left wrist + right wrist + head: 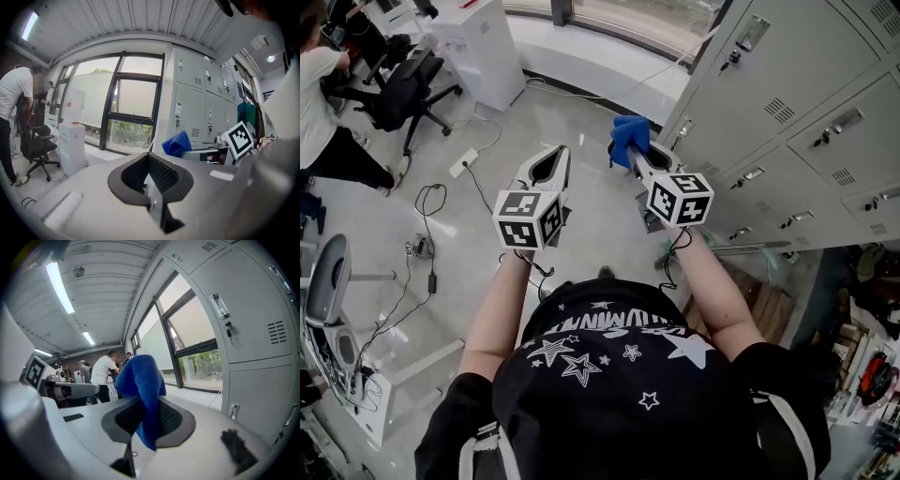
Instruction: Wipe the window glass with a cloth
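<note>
Got a bright blue fuzzy cloth [630, 131], bunched up and flopping over, pinched tight in the right gripper [635, 161], held out front above the grey floor [591, 225]. Left gripper [553, 164] just beside it, squeezed closed on nothing. Dark-framed window glass [133, 101] ahead, well apart from the cloth. Grey metal lockers [806, 122] on the right, doors all shut. White boxy cabinet [478, 47] and black office chair [408, 89] off left.

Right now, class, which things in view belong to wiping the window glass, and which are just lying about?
Job: blue cloth, clamped in the right gripper; dark-framed window glass.
Lying about: grey metal lockers; black office chair; white floor-standing unit; white power strip.
</note>
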The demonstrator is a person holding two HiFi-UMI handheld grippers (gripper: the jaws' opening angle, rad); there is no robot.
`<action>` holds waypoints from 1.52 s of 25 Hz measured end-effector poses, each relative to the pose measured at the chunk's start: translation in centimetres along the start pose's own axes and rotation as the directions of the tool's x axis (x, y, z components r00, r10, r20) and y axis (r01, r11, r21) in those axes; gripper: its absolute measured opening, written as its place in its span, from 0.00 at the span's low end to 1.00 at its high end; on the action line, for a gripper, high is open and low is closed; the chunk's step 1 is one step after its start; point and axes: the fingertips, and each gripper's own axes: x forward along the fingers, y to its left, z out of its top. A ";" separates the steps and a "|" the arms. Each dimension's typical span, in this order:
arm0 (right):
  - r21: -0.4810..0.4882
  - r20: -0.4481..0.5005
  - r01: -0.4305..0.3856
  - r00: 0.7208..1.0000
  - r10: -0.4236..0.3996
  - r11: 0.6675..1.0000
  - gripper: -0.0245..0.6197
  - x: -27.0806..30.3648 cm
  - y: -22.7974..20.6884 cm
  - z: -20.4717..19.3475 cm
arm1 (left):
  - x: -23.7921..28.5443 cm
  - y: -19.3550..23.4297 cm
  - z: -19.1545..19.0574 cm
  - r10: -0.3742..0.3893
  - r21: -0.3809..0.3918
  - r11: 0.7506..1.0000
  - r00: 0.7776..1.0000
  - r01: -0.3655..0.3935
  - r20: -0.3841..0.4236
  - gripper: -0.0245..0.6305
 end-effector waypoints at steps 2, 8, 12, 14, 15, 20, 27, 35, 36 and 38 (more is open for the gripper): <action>0.012 0.005 -0.008 1.000 0.008 1.000 0.15 -0.1 -0.5 -0.1 | 0.2 -0.3 -0.1 0.006 0.004 1.000 1.000 -0.006 -0.001 0.05; 0.012 0.011 -0.057 0.998 0.057 0.998 0.15 -0.1 -1.7 -0.6 | 0.8 -1.2 -0.4 0.029 0.009 1.000 1.000 -0.029 0.003 0.05; 0.022 0.003 -0.062 0.998 0.062 0.998 0.15 0.3 -3.7 -1.0 | 0.6 -1.5 -1.1 0.039 0.043 0.998 0.999 -0.038 -0.015 0.05; 0.045 -0.001 -0.063 0.998 0.063 0.997 0.15 0.8 -4.4 -1.2 | 0.1 -1.0 -0.7 0.063 0.032 0.998 0.998 -0.062 0.000 0.05; 0.049 -0.004 -0.066 0.998 0.066 0.997 0.15 1.2 -4.6 -1.2 | -0.1 -0.7 -0.4 0.073 0.023 0.997 0.997 -0.074 0.010 0.05; 0.037 -0.004 -0.088 0.996 0.088 0.995 0.15 3.5 -3.7 -0.6 | 0.6 1.5 1.0 0.099 0.008 0.995 0.994 -0.099 0.036 0.05; 0.029 -0.016 -0.028 0.999 0.029 0.999 0.15 7.5 -5.1 0.4 | 4.1 5.4 1.5 0.055 -0.040 0.998 0.998 -0.054 0.040 0.05; 0.048 -0.025 0.045 0.999 -0.044 0.998 0.15 15.3 -7.9 2.2 | 10.9 13.0 3.7 0.008 -0.056 0.998 1.000 -0.006 0.029 0.05; 0.051 -0.027 0.053 0.998 -0.052 0.997 0.15 16.2 -8.2 2.5 | 11.7 13.9 4.0 -0.001 -0.057 0.998 1.000 0.003 0.024 0.05; 0.052 -0.027 0.070 0.997 -0.069 0.996 0.15 17.9 -8.6 3.0 | 13.2 15.6 4.6 -0.018 -0.060 0.998 1.000 0.019 0.022 0.05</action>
